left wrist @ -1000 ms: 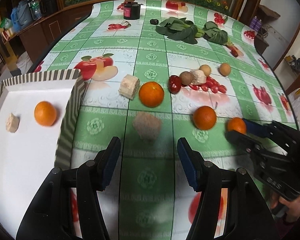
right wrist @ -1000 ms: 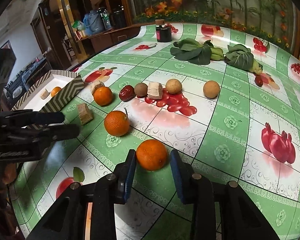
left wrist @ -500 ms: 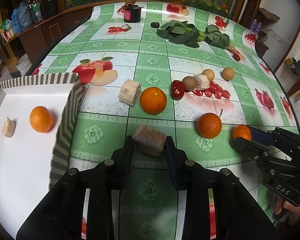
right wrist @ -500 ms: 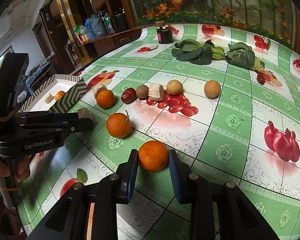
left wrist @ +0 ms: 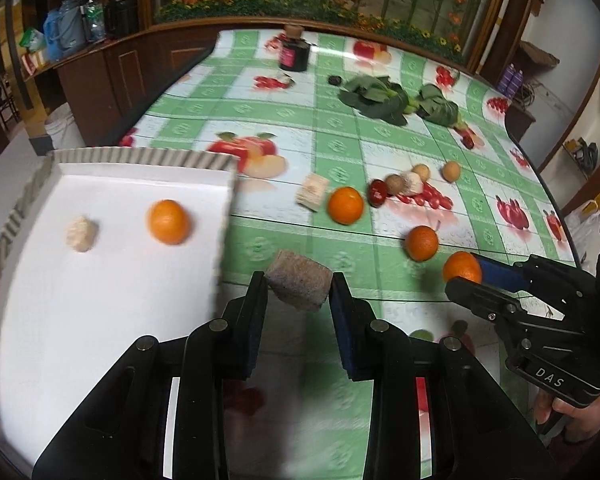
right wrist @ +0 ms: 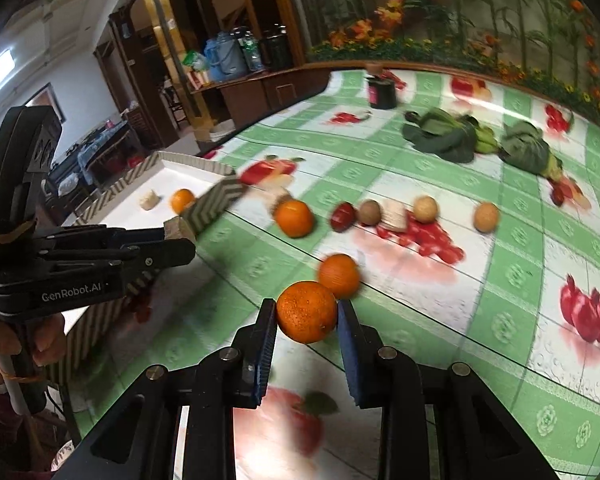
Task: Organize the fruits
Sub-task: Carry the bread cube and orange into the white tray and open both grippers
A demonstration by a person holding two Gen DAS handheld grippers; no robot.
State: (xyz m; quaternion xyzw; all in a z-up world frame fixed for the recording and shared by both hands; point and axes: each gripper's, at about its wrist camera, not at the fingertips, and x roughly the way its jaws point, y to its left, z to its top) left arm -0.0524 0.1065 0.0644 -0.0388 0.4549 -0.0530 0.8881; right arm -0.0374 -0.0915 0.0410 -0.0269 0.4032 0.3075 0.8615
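Observation:
My left gripper (left wrist: pixel 299 294) is shut on a brownish cut chunk (left wrist: pixel 299 286) and holds it off the table, just right of the white tray (left wrist: pixel 100 300). In the tray lie an orange (left wrist: pixel 168 222) and a pale chunk (left wrist: pixel 82 234). In the right wrist view my right gripper (right wrist: pixel 306 318) is shut on an orange (right wrist: pixel 306 312), raised above the tablecloth. A second orange (right wrist: pixel 342 274) sits on the table right behind it, and a third (right wrist: pixel 294 218) lies farther back near the tray's corner. Each gripper also shows at the edge of the other's view.
A red date (left wrist: pixel 377 193), round brown fruits (left wrist: pixel 451 171) and pale chunks (left wrist: pixel 311 196) lie in a row mid-table. Leafy greens (left wrist: pixel 374 98) and a dark jar (left wrist: pixel 295 54) stand farther back. The table's curved edge runs along the right. A hand (right wrist: pixel 4 344) grips the left tool.
The left jaws closed on the brown chunk and lifted it toward the tray. The right jaws tightened on the orange and raised it off the table.

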